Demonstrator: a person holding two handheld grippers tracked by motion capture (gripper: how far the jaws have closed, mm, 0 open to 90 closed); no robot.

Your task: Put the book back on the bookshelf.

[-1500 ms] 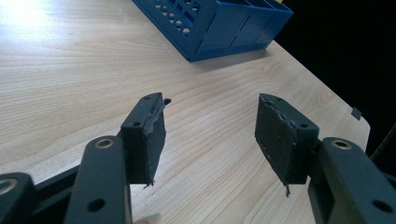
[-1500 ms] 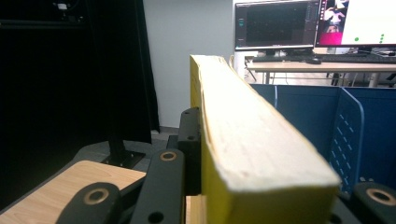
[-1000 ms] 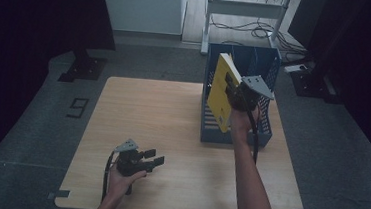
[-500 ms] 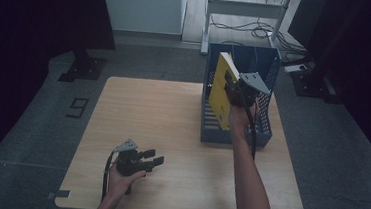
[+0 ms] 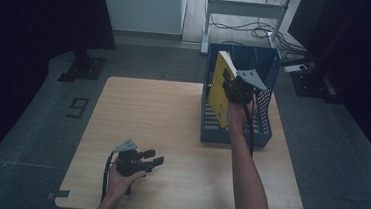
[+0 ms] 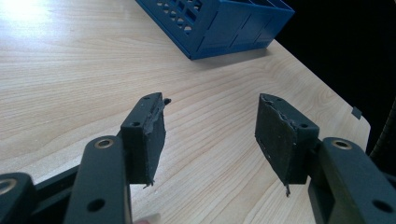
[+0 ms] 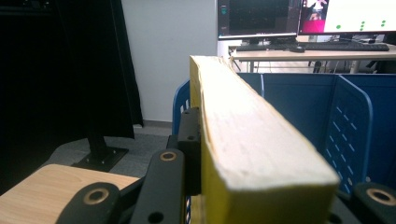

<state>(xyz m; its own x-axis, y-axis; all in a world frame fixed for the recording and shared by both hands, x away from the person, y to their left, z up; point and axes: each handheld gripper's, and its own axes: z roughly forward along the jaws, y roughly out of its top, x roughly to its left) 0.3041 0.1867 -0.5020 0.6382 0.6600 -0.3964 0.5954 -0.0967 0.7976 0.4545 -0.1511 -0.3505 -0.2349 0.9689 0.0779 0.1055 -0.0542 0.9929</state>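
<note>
A thick yellow book (image 5: 220, 87) stands upright in the left part of the blue crate (image 5: 264, 136) at the table's far right. My right gripper (image 5: 231, 87) is shut on the book's top edge. In the right gripper view the book's pale page edge (image 7: 243, 135) runs away between the jaws, with blue dividers (image 7: 352, 126) of the crate beyond it. My left gripper (image 5: 155, 159) rests low over the table's near left, open, with nothing between its pads (image 6: 149, 135). The crate (image 6: 219, 23) lies ahead of it.
The wooden table (image 5: 162, 117) has bare surface between the two grippers. A desk frame with cables (image 5: 246, 9) stands behind the table, and a dark stand base (image 5: 81, 68) sits on the floor at the far left. Monitors (image 7: 299, 16) show beyond the crate.
My right gripper and the book have shifted slightly toward the crate's left side and a little lower. The left gripper has not moved.
</note>
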